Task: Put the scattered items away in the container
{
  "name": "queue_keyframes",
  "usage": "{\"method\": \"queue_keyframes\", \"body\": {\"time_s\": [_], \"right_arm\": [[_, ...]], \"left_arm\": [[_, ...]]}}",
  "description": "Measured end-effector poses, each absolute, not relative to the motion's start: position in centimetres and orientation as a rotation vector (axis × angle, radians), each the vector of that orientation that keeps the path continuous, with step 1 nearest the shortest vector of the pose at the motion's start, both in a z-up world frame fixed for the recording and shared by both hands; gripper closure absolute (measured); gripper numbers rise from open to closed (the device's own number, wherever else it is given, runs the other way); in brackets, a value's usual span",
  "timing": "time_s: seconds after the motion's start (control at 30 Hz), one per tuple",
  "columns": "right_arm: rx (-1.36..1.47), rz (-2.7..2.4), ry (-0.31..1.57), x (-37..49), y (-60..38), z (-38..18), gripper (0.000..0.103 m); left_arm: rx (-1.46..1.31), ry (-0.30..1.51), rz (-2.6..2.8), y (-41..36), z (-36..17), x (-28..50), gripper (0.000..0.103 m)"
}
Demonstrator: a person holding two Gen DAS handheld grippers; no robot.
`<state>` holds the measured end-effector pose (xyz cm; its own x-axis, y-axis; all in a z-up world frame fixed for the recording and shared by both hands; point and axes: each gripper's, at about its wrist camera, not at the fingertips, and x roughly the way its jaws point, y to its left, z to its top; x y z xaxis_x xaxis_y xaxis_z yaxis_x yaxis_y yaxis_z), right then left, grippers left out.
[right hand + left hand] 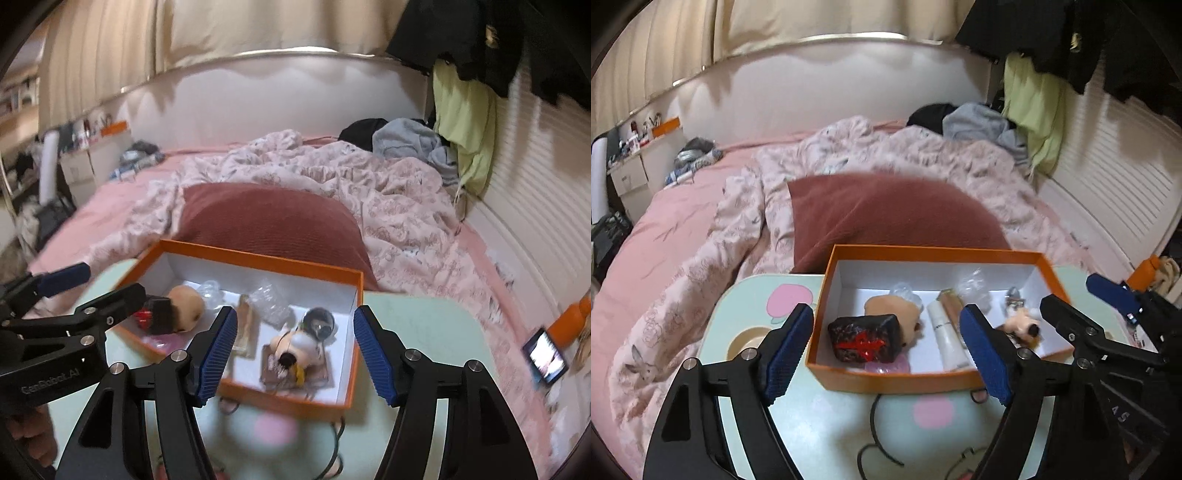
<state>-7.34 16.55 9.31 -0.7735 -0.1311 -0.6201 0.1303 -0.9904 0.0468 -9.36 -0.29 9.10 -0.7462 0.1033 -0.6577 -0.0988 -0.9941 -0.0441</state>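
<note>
The bed [683, 206] lay beyond the orange box [934, 382], spread with a rumpled floral quilt [923, 155] and a dark red pillow [886, 210] that sat just behind the box's far wall. The box itself stood on a pale green table [827, 424] printed with pink shapes, and I took it for the container the task meant.

My left gripper [890, 354] hung on the near side of the box with its jaws spread and nothing between them; the box's near wall only showed through the gap. My right gripper [295, 354] hung at the box's near right corner, likewise parted and empty.

Inside the box, toward its left end, lay a black block with red marks [866, 341], a tan plush piece [894, 314] touching it behind, and something pink [886, 366] under it. Near the middle lay a white tube [947, 338] and a clear crinkled wrapper [271, 299]. At the right end sat a small plush figure [299, 345] on a card, with a dark round thing [319, 323] just behind it.

I saw nothing loose on the table near the box, so I judged the tidying nearly or wholly done. The risk I saw was my blue pads [788, 350] catching the box's near wall as I moved off, which would drag or tip the light cardboard. My two grippers also stood close together and could knock.
</note>
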Motion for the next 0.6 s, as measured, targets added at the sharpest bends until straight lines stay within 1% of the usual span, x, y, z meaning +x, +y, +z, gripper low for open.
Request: {"method": "queue_keyframes", "body": {"time_s": [0.03, 0.07, 0.1, 0.17, 0.27, 0.4, 0.53, 0.57, 0.6], "right_arm": [[0.985, -2.826, -0.034, -6.5, 16.8, 9.5, 0.036], [0.985, -2.823, -0.059, -5.6, 17.0, 9.6, 0.033], [0.996, -2.82, -0.087, -4.6, 17.3, 9.6, 0.026], [1.031, -2.803, -0.137, -3.1, 17.8, 9.1, 0.022], [1.134, -2.772, -0.2, -0.7, 18.5, 6.9, 0.022], [1.324, -2.734, -0.183, 1.3, 18.7, 3.6, 0.022], [1.412, -2.733, -0.165, 2.0, 18.8, 2.0, 0.022], [1.432, -2.735, -0.167, 2.0, 18.9, 1.7, 0.021], [1.435, -2.743, -0.162, 2.0, 18.9, 1.5, 0.016]], "left_arm": [[-1.054, 0.002, 2.849, -0.3, 9.2, -8.6, 0.022], [-1.043, 0.018, 2.856, -0.1, 9.3, -7.8, 0.022], [-1.043, 0.04, 2.856, 0.0, 9.1, -7.1, 0.021], [-1.066, 0.078, 2.836, 0.4, 8.2, -5.5, 0.021], [-1.155, 0.063, 2.777, 0.7, 6.0, -3.5, 0.021], [-1.257, 0.095, 2.768, 1.1, 3.1, -1.5, 0.021], [-1.336, 0.102, 2.776, 1.1, 1.5, -0.9, 0.021], [-1.35, 0.1, 2.78, 1.0, 1.3, -0.8, 0.021], [-1.365, 0.1, 2.787, 0.8, 1.1, -0.8, 0.021]]}}
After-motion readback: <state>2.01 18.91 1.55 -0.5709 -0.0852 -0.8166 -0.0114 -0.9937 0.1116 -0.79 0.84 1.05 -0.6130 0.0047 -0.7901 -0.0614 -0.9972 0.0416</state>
